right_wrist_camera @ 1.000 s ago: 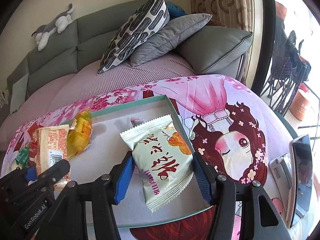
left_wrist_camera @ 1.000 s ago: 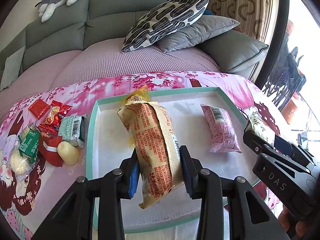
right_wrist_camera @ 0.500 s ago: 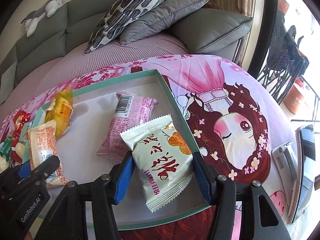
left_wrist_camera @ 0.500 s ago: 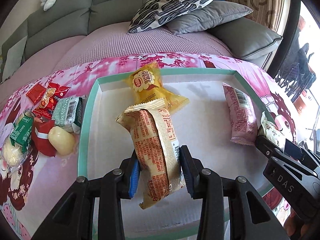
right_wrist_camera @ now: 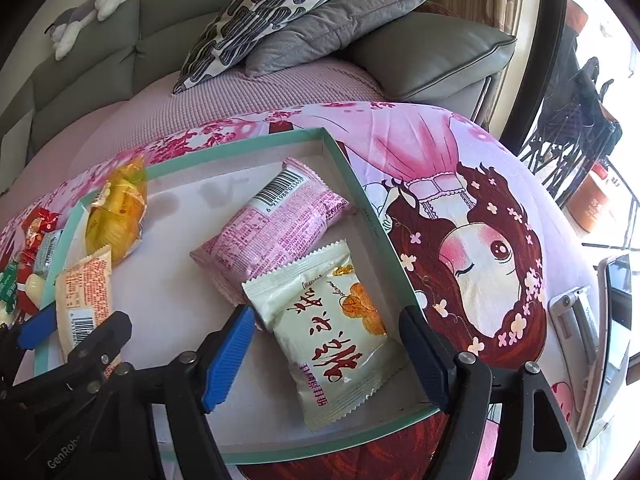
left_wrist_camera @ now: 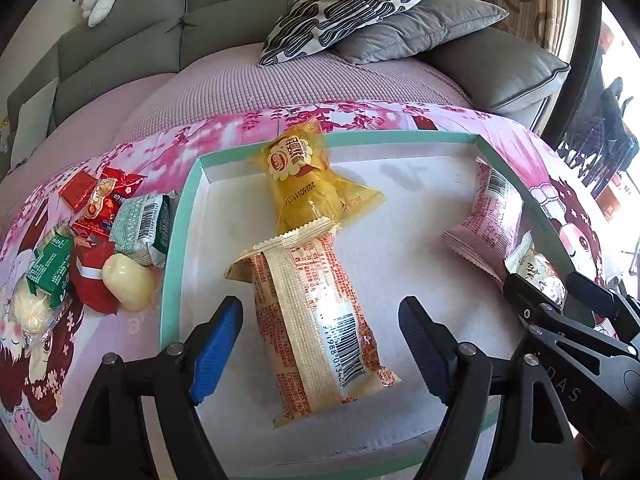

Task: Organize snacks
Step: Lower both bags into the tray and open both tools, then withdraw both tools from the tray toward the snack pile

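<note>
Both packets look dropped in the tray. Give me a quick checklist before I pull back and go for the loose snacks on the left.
1. Left gripper clear of the orange-print packet: ok, jaws just opened, pads apart from it.
2. Right gripper clear of the cream packet: ok, jaws just opened.
3. Both packets lie inside the tray: ok.
4. Cream packet clear of the pink packet: not ok, overlaps its corner.
5. Loose snacks unobstructed: ok.
6. Lift path snag-free: cannot tell.
</note>
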Available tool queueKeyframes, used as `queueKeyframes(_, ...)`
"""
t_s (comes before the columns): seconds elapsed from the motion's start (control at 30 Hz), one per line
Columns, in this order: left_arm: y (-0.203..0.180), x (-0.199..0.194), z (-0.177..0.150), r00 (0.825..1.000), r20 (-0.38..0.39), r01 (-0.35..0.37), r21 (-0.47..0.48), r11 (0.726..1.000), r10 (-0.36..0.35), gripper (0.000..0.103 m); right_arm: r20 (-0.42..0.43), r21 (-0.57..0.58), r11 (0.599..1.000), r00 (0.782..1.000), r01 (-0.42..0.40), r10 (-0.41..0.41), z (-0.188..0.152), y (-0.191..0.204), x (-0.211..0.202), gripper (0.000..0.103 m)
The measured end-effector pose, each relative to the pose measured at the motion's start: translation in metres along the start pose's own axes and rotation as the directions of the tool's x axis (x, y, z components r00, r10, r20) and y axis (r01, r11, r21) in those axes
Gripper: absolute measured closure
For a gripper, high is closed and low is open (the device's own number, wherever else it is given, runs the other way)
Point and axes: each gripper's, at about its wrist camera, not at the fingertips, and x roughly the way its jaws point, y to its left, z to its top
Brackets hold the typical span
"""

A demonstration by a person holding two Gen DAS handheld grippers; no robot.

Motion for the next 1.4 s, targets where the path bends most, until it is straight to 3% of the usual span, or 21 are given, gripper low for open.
queueKeyframes(0.23, 0.007, -0.012, 0.004, 0.999, 0.034, -0.02, -0.014, 1.0, 0.02, 0.016, 0.032, 0.004, 1.0, 0.999, -0.007, 0.006, 0.003, -0.001, -0.01, 0.015)
queueKeyframes(0.3, 0.01, -0.019, 0.006, 0.999, 0.049, -0.014, -0.023, 1.0, 0.015, 0.016, 0.05, 0.002, 1.0, 0.999, 0.011, -0.011, 0.005, -0.001, -0.016, 0.008)
queueKeyframes(0.6, 0.024, -0.045, 0.014, 0.994, 0.107, -0.028, -0.069, 0.997, 0.035, 0.016, 0.095, 0.032, 0.999, 0.995, -0.002, -0.001, 0.008, -0.008, -0.034, 0.008)
queueKeyframes(1.1, 0.043, -0.033, 0.01, 0.995, 0.063, -0.073, -0.136, 0.988, 0.082, 0.015, 0.077, 0.022, 1.0, 0.997, 0.004, -0.005, 0.007, -0.005, -0.028, 0.006)
queueKeyframes(1.13, 0.044, -0.031, 0.009, 0.994, 0.058, -0.08, -0.137, 0.987, 0.089, 0.015, 0.077, 0.022, 1.0, 0.997, 0.008, -0.009, 0.007, -0.005, -0.027, 0.004)
queueKeyframes(1.2, 0.046, -0.027, 0.008, 0.993, 0.049, -0.096, -0.141, 0.985, 0.103, 0.004, 0.082, 0.027, 1.0, 0.997, 0.015, -0.017, 0.006, -0.006, -0.026, 0.0)
queueKeyframes(1.4, 0.054, -0.018, 0.005, 0.994, 0.022, -0.1, -0.168, 0.981, 0.105, 0.003, 0.057, 0.023, 0.999, 0.997, 0.04, -0.042, 0.005, -0.006, -0.019, 0.0)
